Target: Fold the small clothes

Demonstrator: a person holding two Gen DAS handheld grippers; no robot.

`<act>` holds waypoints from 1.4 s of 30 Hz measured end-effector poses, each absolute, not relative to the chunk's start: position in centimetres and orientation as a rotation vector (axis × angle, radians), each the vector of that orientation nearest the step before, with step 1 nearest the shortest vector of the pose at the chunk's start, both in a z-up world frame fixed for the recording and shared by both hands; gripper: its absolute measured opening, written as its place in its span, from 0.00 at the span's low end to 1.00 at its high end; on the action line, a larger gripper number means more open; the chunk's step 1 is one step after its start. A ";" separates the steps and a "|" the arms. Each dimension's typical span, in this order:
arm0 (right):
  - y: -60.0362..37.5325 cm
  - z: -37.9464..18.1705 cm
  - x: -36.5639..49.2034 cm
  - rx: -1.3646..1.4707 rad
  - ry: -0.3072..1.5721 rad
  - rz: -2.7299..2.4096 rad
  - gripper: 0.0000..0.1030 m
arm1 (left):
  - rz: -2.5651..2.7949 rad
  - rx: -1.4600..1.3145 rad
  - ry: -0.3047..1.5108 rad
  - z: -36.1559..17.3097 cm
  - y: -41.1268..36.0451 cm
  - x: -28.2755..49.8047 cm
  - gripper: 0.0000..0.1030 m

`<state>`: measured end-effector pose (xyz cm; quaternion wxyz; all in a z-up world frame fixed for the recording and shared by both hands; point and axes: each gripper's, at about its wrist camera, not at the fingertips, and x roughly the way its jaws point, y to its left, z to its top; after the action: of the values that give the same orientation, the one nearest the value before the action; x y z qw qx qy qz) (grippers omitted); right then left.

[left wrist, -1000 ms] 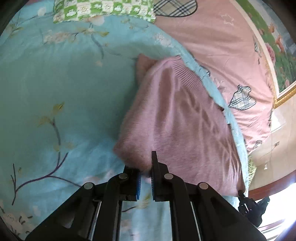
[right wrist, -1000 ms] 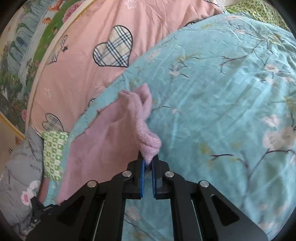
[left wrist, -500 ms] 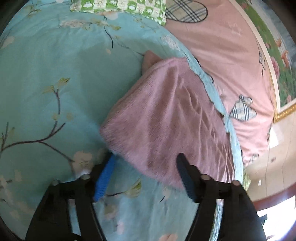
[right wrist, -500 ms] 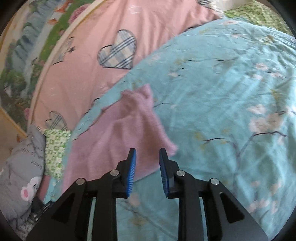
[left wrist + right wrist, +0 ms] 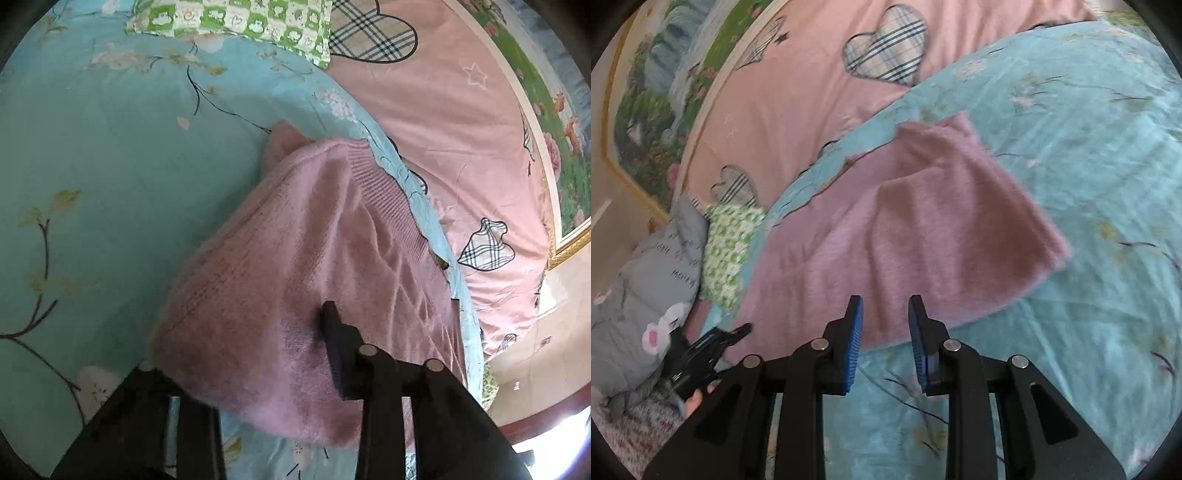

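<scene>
- Looking along our left gripper [image 5: 295,354], we see the pink sweater [image 5: 325,258] bunched between its fingers; the right finger [image 5: 334,347] presses into the knit, while the left one is hidden under the near fold.
- Our left jaws are closing, with the sweater's near edge between them.
- In the right view our right gripper [image 5: 885,334] has its jaws apart with nothing between them; the blue pads [image 5: 855,339] stand just over the sweater's near edge, and we cannot tell whether they touch it.
- We see the sweater [image 5: 905,236] lying folded on the blue quilt [image 5: 1089,147], one flap laid over the rest, its ribbed hem towards the pink sheet [image 5: 798,92].
- The quilt [image 5: 110,184] carries branch and blossom prints; the pink sheet [image 5: 461,129] beyond it has plaid hearts.
- A green checked cloth [image 5: 236,18] lies at the far edge in the left view.
- At the left in the right view we see a grey padded garment [image 5: 646,280], and below it our other tool [image 5: 701,350] with fingers [image 5: 696,400] around its grip.
</scene>
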<state>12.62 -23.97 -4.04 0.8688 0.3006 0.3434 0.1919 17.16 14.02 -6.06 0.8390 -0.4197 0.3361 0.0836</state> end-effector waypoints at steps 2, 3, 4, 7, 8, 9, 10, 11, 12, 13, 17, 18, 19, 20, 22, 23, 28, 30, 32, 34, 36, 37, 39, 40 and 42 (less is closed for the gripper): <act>-23.1 -3.5 14.0 0.613 0.721 0.476 0.26 | 0.177 -0.843 0.705 -5.4 13.6 17.1 0.20; -22.7 -3.1 14.7 0.599 0.721 0.496 0.26 | 0.175 -0.798 0.702 -4.6 13.1 17.2 0.18; -22.4 -2.9 15.3 0.586 0.723 0.504 0.26 | 0.171 -0.764 0.699 -4.0 12.6 17.3 0.17; -21.9 -2.6 18.0 0.566 0.743 0.517 0.26 | 0.110 -0.657 0.665 -1.1 10.2 17.9 0.15; -21.9 -2.4 18.8 0.567 0.741 0.519 0.26 | 0.080 -0.615 0.654 0.1 8.9 18.3 0.15; -22.0 -2.4 19.5 0.567 0.741 0.521 0.26 | 0.050 -0.574 0.645 1.1 7.7 18.6 0.15; -22.1 -2.3 20.4 0.572 0.742 0.529 0.26 | 0.020 -0.535 0.637 1.9 6.3 19.0 0.14; -22.2 -2.3 21.1 0.577 0.742 0.535 0.26 | -0.007 -0.502 0.630 2.5 5.1 19.2 0.14; -22.4 -2.4 21.9 0.584 0.748 0.540 0.26 | -0.063 -0.442 0.627 3.4 2.7 19.8 0.13; -22.7 -2.5 22.3 0.596 0.754 0.538 0.26 | -0.102 -0.399 0.629 3.8 1.0 20.2 0.12; -25.0 -3.4 23.7 0.745 0.757 0.581 0.29 | -0.248 -0.202 0.708 2.5 -7.3 22.2 0.10; -25.7 -3.9 24.1 0.802 0.769 0.597 0.33 | -0.262 -0.183 0.735 1.6 -8.6 22.6 0.10; -26.0 -4.2 24.3 0.834 0.774 0.605 0.47 | -0.270 -0.172 0.757 0.9 -9.3 22.9 0.10; -26.4 -4.4 24.4 0.862 0.769 0.616 0.51 | -0.273 -0.162 0.783 -0.1 -10.1 23.2 0.10; -26.6 -4.6 24.6 0.877 0.761 0.640 0.51 | -0.265 -0.140 0.803 -1.5 -11.0 23.2 0.10; -26.5 -4.5 24.8 0.870 0.764 0.652 0.52 | -0.258 -0.132 0.795 -1.6 -11.1 23.0 0.10; -25.0 -3.8 26.2 0.794 0.791 0.690 0.53 | -0.274 -0.191 0.781 -0.8 -10.0 22.5 0.10; -24.0 -3.5 27.1 0.778 0.798 0.706 0.53 | -0.280 -0.209 0.775 -0.6 -9.6 22.2 0.10; -22.8 -3.3 28.3 0.759 0.813 0.727 0.53 | -0.288 -0.211 0.774 -0.8 -9.5 21.6 0.10; -21.5 -3.3 29.5 0.741 0.839 0.726 0.53 | -0.284 -0.202 0.776 -0.7 -9.6 21.6 0.10; -20.1 -3.3 30.6 0.701 0.854 0.718 0.52 | -0.286 -0.202 0.779 -0.9 -9.8 21.5 0.10; -19.5 -3.4 31.2 0.681 0.861 0.712 0.45 | -0.286 -0.201 0.781 -0.9 -9.8 22.2 0.10; -18.8 -3.2 31.6 0.672 0.856 0.723 0.14 | -0.294 -0.196 0.775 -0.3 -9.9 22.1 0.10; -18.7 -2.7 31.6 0.678 0.841 0.738 0.14 | -0.299 -0.188 0.767 0.2 -10.1 22.0 0.10; -19.2 -1.1 31.2 0.666 0.793 0.747 0.14 | -0.331 -0.179 0.743 1.7 -11.1 22.0 0.10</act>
<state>31.17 -19.18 -1.10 0.8031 0.3107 0.3702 0.3486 21.96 -11.07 1.67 0.9145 -0.0870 0.3607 -0.1609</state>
